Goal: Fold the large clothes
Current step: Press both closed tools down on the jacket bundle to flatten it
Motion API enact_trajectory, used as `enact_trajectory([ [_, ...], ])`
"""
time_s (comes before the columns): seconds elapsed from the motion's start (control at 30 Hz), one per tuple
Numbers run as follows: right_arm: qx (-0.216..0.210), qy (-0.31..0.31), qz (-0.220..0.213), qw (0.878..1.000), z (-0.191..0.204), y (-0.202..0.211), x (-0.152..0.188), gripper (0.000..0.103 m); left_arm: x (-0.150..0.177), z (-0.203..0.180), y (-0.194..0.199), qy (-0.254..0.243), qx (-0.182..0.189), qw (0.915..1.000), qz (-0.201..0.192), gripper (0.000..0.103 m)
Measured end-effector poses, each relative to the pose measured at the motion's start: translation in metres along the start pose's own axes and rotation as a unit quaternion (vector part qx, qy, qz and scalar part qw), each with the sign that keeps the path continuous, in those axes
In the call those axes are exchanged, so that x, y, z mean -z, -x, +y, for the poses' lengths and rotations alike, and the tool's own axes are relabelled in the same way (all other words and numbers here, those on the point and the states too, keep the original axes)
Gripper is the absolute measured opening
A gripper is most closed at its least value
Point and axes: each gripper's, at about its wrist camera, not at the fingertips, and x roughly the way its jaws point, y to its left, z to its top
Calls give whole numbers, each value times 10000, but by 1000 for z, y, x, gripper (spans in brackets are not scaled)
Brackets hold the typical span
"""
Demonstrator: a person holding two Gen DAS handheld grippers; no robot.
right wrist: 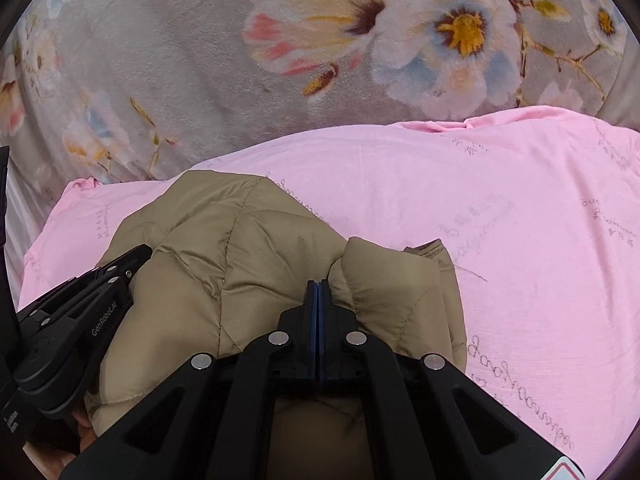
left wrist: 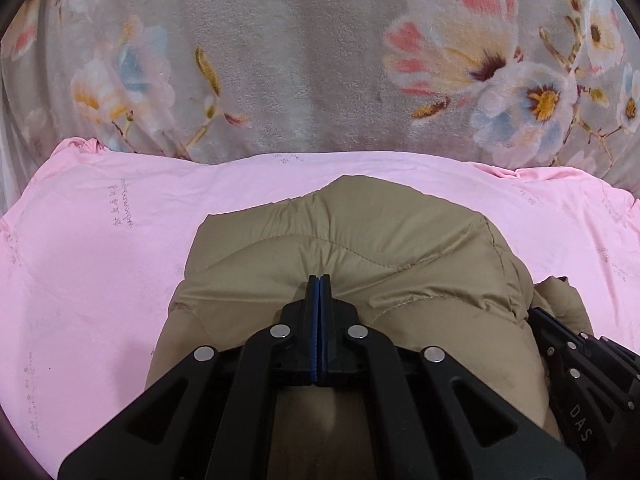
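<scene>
A tan quilted puffer jacket [left wrist: 352, 240] lies bunched on a pink sheet [left wrist: 100, 248]; it also shows in the right wrist view [right wrist: 240, 248]. My left gripper [left wrist: 319, 278] is shut, its tips pressed into the jacket's fabric. My right gripper [right wrist: 319, 282] is shut too, its tips buried in a fold of the jacket. Each gripper sees the other beside it: the right one at the edge of the left view [left wrist: 576, 364], the left one in the right view [right wrist: 80, 312]. Whether fabric is pinched between either pair of fingers is hidden.
The pink sheet [right wrist: 500, 240] with faint printed script spreads on both sides of the jacket. Beyond it lies a grey fleece blanket [left wrist: 280, 60] with large flower prints, also in the right wrist view [right wrist: 180, 60].
</scene>
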Motion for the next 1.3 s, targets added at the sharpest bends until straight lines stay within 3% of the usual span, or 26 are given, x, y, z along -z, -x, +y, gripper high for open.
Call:
enact_trajectory([
  [0.7,-40,-86,171,9998,-2,-8,-2,0,2,-6,-9,-113,-122,9999,-42,0],
  [0.87,-260,-268,97,9993,-10,-7,-1,0,0,-7,-8,-166,-190,9997,-53,0],
  [0.97,-238,-262,2,9994,-12,19,3,0,0,-3,5,-165,-181,9997,-60,2],
  [1.03,-224,144,-177,9995,-2,55,13,6,8,3,34,-216,-157,9996,-101,2],
  [1.13,-177,716,-213,9970,7,90,39,6,30,13,78,-173,99,9996,-186,2],
  [1.23,-103,739,-169,9971,5,92,66,6,57,17,89,-59,275,9996,-36,2],
  [1.3,-186,560,-237,9980,-1,89,78,6,71,16,91,-80,223,9995,-228,2],
])
